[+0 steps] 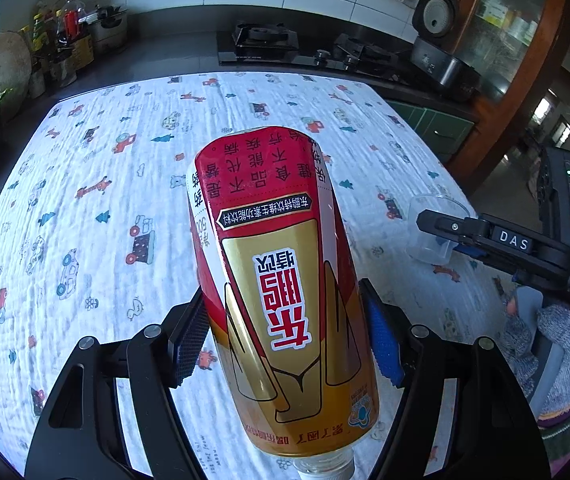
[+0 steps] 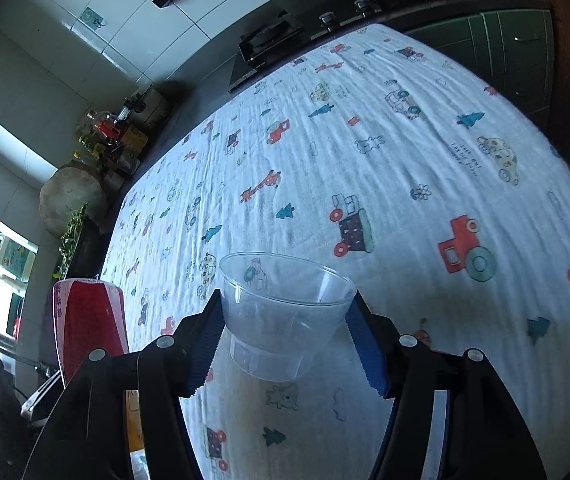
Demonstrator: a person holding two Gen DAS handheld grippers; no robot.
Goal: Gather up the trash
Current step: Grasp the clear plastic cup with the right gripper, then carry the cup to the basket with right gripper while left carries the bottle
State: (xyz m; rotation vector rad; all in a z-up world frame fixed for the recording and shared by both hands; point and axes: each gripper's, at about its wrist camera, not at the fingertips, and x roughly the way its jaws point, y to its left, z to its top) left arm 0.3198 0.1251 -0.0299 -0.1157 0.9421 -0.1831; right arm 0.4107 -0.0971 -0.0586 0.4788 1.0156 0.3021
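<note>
Right at your left lens, the red and gold bottle (image 1: 281, 280) fills the middle of the view, its clear neck and cap end nearest you at the bottom edge and its base pointing away over the table. Your left claw (image 1: 285, 340) is pinching it across the body, one pad (image 1: 191, 340) pressed to its left side and the blue pad on its right, so the bottle is lifted above the cloth and leans a little to the left. On the right wrist view, your right claw (image 2: 285, 344) is pinching a clear plastic cup (image 2: 285, 312) by its sides, mouth tilted up and away from you, the narrow foot nearer you; the blue pads (image 2: 205, 344) touch the wall on both sides. The cup is empty and you can see the cloth pattern through it. From the left wrist view the same cup (image 1: 435, 228) shows far to the right, held in the right claw (image 1: 445, 228), with your gloved hand (image 1: 545, 344) below it. From the right wrist view the bottle (image 2: 89, 332) stands just beside the claw on the left. Under both lies the table (image 1: 97, 184), covered by a white cloth printed with cars, tractors, giraffes and trees. Beyond its far edge runs a dark counter with a gas stove (image 1: 265, 40), a cluster of sauce bottles (image 1: 65, 28) at the far left, and a rice cooker (image 1: 437, 40) at the far right before white wall tiles.
</note>
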